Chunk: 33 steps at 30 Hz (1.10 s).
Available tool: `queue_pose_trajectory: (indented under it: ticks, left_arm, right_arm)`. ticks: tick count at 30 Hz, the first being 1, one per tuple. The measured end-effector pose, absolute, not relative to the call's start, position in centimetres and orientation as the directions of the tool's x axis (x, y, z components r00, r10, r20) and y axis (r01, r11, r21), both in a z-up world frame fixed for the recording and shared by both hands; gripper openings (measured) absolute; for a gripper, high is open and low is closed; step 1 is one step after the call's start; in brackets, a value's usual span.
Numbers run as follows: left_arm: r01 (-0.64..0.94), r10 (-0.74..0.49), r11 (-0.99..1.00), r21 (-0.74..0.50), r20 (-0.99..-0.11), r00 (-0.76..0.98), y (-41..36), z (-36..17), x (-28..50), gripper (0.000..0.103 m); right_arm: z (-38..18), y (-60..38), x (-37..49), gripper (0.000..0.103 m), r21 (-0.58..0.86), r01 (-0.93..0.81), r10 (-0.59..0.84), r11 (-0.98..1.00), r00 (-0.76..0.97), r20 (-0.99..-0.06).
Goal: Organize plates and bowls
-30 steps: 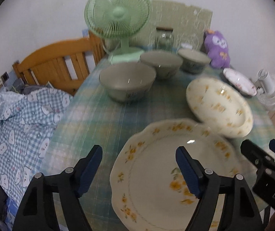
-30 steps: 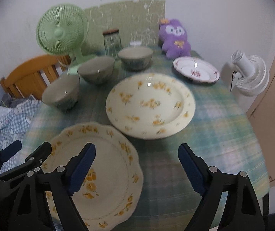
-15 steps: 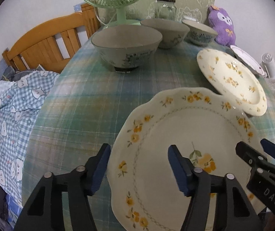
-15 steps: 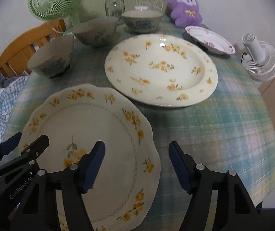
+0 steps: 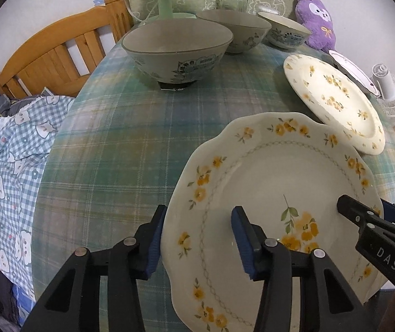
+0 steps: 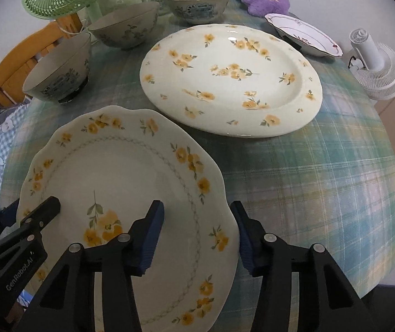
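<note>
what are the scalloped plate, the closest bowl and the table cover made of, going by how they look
Scalloped plate: probably glazed ceramic; smooth cream surface, soft sheen, printed yellow flowers.
Closest bowl: likely glazed stoneware or porcelain; grey-green walls, blue pattern, dark unglazed-looking foot.
Table cover: seemingly woven cloth; matte green plaid draping over the round edge, though coated fabric cannot be ruled out.

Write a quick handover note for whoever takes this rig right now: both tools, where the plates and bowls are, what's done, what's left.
Left tool: jaws closing, astride the left rim of the scalloped plate, not yet pressing.
Right tool: jaws closing, astride that plate's right rim, no grip yet.
Round flowered plate lies just behind; small pink-trimmed plate at the far right.
Three bowls stand apart along the table's far side.
Done: nothing stacked.
Left: grip and lift the scalloped plate, stack plates, nest bowls.
</note>
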State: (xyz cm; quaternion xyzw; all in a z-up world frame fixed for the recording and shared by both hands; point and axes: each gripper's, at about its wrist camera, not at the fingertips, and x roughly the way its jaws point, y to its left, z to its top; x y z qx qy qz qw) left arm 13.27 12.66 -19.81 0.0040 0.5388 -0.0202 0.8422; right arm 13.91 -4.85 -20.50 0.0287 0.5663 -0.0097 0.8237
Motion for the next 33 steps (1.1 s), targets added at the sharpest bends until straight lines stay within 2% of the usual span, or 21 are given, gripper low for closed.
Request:
queue_pose_trajectory:
  ticks: [16,33]
  left_arm:
    - [0.061,-0.032,0.998,-0.008,-0.908,0.417,9.5,-16.8,11.3,0.046]
    - [0.075,-0.044,0.997,-0.011,-0.888,0.458,-2.3,-15.0,10.0,0.046]
  right_arm:
    - [-17.9,-7.5,12.3,0.052,0.016,0.086,-0.014,0.996,0.339,-0.941]
    - [-15.1,-19.6,10.5,0.052,0.029,0.105,-0.014,0.994,0.382,-0.924]
